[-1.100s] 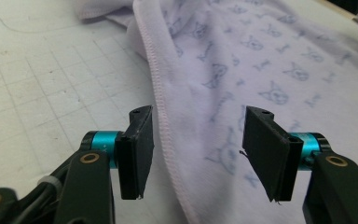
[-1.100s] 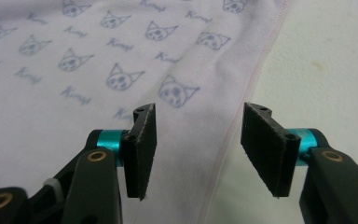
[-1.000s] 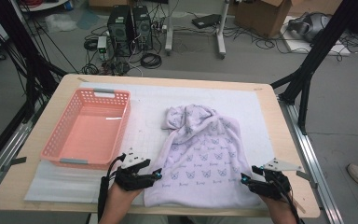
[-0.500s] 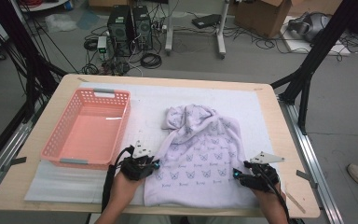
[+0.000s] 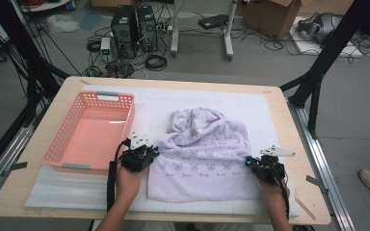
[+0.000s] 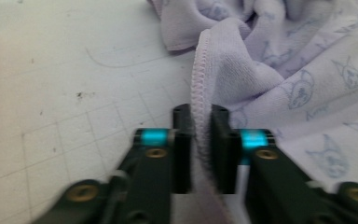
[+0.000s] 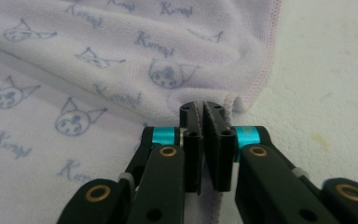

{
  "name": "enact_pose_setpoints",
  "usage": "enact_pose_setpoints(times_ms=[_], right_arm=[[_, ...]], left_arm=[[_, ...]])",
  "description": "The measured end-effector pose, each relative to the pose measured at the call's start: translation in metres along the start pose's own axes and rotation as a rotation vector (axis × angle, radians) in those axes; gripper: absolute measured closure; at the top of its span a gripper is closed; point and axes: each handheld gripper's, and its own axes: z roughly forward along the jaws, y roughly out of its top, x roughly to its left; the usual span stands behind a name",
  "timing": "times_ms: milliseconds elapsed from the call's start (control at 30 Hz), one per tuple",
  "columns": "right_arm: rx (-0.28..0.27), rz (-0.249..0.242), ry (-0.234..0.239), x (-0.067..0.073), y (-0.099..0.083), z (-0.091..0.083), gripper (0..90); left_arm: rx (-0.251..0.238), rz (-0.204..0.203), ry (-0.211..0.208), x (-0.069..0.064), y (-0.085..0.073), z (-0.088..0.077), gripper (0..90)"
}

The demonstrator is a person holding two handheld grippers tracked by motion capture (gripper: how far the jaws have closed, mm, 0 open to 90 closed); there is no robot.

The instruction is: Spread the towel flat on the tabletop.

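A lavender towel [image 5: 202, 163] printed with cat faces lies on the white mat, its far end bunched up. My left gripper [image 5: 150, 153] is at the towel's left edge. In the left gripper view the stitched hem [image 6: 199, 70] runs up between the jaws of the left gripper [image 6: 200, 112]; they have just been opening slightly but still hold it. My right gripper [image 5: 248, 162] is at the towel's right edge. Its jaws have just been closing. In the right gripper view the right gripper [image 7: 202, 108] pinches a raised fold of the towel [image 7: 121, 70] near the hem.
A pink plastic basket [image 5: 58, 159] stands on the mat's left part, close beside the left hand. The white gridded mat [image 5: 270, 110] covers most of the wooden table [image 5: 72, 84]. Cables, computer towers and boxes sit on the floor beyond.
Both hands have moved away from the person, from the towel's near corners up along its side edges. Both grippers' jaws have closed onto the side hems.
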Motion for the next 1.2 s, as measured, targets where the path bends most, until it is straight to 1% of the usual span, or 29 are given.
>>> enact_pose_setpoints(times_ms=[67,100,167,267,367,433,533,567,633,667,767,800,833,867,900,933,967,1033,1067,1100,1133,1200], right_arm=[[-0.009,-0.006,0.009,-0.002,-0.003,-0.004,73.0],[-0.010,-0.007,0.011,-0.002,-0.004,-0.008,70.8],[-0.019,-0.005,0.028,-0.004,-0.006,-0.015,66.1],[-0.008,-0.018,0.041,-0.004,-0.012,-0.028,61.6],[0.015,-0.037,0.054,-0.001,-0.019,-0.038,57.9],[0.032,-0.060,0.056,0.001,-0.024,-0.043,57.2],[0.079,-0.089,0.056,0.006,-0.032,-0.045,55.1],[0.068,-0.093,0.052,0.008,-0.035,-0.047,54.9],[0.066,-0.079,0.055,0.010,-0.037,-0.049,55.2],[0.062,-0.088,0.055,0.009,-0.038,-0.049,56.4],[0.064,-0.078,0.057,0.009,-0.038,-0.050,62.2],[0.058,-0.074,0.058,0.008,-0.039,-0.050,66.5],[0.058,-0.062,0.064,0.007,-0.039,-0.051,73.2],[0.056,-0.059,0.071,0.006,-0.040,-0.051,79.4],[0.058,-0.044,0.089,0.005,-0.040,-0.052,83.2],[0.057,-0.037,0.095,0.005,-0.041,-0.052,84.2],[0.059,-0.038,0.097,0.006,-0.041,-0.053,84.6],[0.063,-0.048,0.100,0.007,-0.042,-0.054,85.1],[0.069,-0.047,0.108,0.007,-0.042,-0.056,85.2],[0.072,-0.046,0.118,0.008,-0.044,-0.059,85.3],[0.079,-0.045,0.127,0.009,-0.046,-0.061,85.3],[0.084,-0.059,0.140,0.011,-0.050,-0.068,85.4]], left_arm=[[-0.006,-0.003,-0.012,0.001,-0.004,-0.007,58.1],[-0.005,-0.008,-0.024,0.001,-0.006,-0.011,54.5],[-0.012,-0.009,-0.046,0.000,-0.010,-0.019,51.4],[-0.012,0.015,-0.081,-0.006,-0.016,-0.033,50.3],[-0.002,0.034,-0.101,-0.012,-0.025,-0.043,49.4],[0.011,0.040,-0.109,-0.016,-0.032,-0.046,49.0],[0.042,0.047,-0.114,-0.019,-0.042,-0.048,48.4],[0.055,0.045,-0.118,-0.020,-0.044,-0.048,47.9],[0.086,0.050,-0.124,-0.023,-0.048,-0.047,47.0],[0.081,0.063,-0.120,-0.024,-0.050,-0.046,46.3],[0.078,0.080,-0.097,-0.028,-0.051,-0.046,45.6],[0.077,0.094,-0.082,-0.029,-0.052,-0.047,47.6],[0.079,0.107,-0.070,-0.030,-0.052,-0.047,51.9],[0.083,0.109,-0.065,-0.031,-0.052,-0.048,56.6],[0.097,0.103,-0.087,-0.030,-0.051,-0.050,66.3],[0.103,0.087,-0.106,-0.031,-0.051,-0.050,84.2],[0.106,0.103,-0.100,-0.032,-0.051,-0.051,86.8],[0.118,0.100,-0.108,-0.032,-0.051,-0.054,87.2],[0.120,0.088,-0.118,-0.032,-0.052,-0.056,87.3],[0.124,0.085,-0.126,-0.031,-0.053,-0.058,87.3],[0.125,0.086,-0.131,-0.031,-0.054,-0.061,87.3],[0.126,0.098,-0.144,-0.031,-0.057,-0.067,87.3]])
